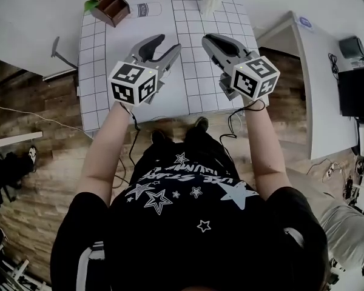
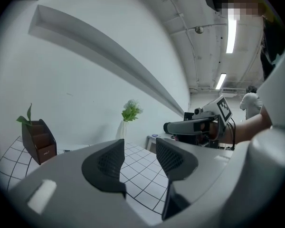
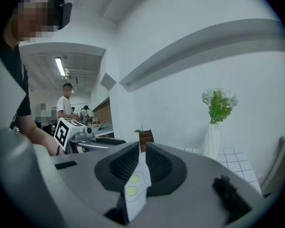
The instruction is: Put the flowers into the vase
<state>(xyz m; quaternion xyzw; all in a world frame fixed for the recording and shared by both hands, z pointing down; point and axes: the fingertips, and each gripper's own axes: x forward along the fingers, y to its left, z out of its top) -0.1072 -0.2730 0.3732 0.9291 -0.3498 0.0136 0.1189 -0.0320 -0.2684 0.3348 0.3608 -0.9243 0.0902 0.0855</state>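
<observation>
Over the near edge of the desk (image 1: 194,71), the left hand-held gripper (image 2: 139,150) is hovering with its jaws partly apart and nothing between them. The right hand-held gripper (image 3: 141,150) is showing only a narrow gap and is also empty. At the far edge, towards the right corner, the flowers (image 3: 219,103) are already standing in the white vase (image 3: 211,141), stems upright, heads pointing up. They are looking light, soft and crushable, so any hold belongs on the stems below the heads. The slim vase is probably tipping easily.
</observation>
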